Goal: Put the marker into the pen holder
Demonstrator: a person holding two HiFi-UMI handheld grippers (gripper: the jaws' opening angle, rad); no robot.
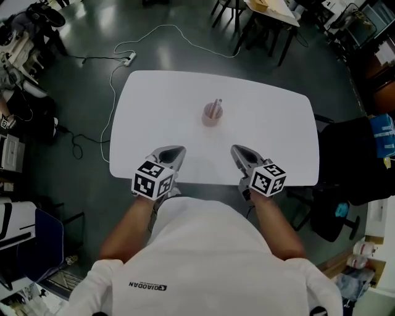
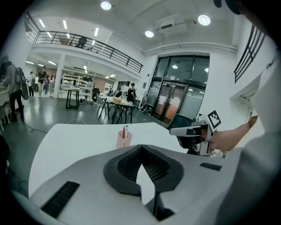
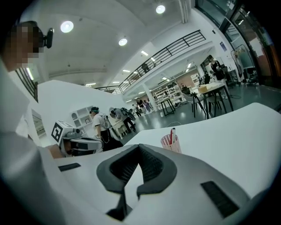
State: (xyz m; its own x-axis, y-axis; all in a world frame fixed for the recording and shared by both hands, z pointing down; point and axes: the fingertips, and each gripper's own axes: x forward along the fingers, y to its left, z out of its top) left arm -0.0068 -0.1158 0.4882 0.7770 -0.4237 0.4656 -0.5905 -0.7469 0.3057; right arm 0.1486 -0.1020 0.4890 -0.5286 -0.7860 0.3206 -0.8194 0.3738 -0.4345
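marker (image 1: 217, 105) stands in the pink mesh pen holder (image 1: 212, 115) mid-way across the white table (image 1: 278, 136), long axis near upright, top end leaning slightly toward 1 o'clock. left gripper (image 1: 174, 150) sits at 7 o'clock of the holder and right gripper (image 1: 239, 150) at 5 o'clock. both have jaws closed on nothing, well apart from it.

a big open hall, part lab and part office. a dark polished floor (image 1: 80, 92) has a corded power strip (image 1: 129, 58) lying on it beside a white tabletop (image 1: 154, 111). further off stand work tables and chairs (image 2: 118, 104), stocked shelves (image 2: 72, 81) and tall glass doors (image 2: 173, 99). a railed mezzanine (image 2: 101, 46) runs above, under round ceiling lights (image 2: 105, 5), and several people (image 2: 13, 92) stand about.
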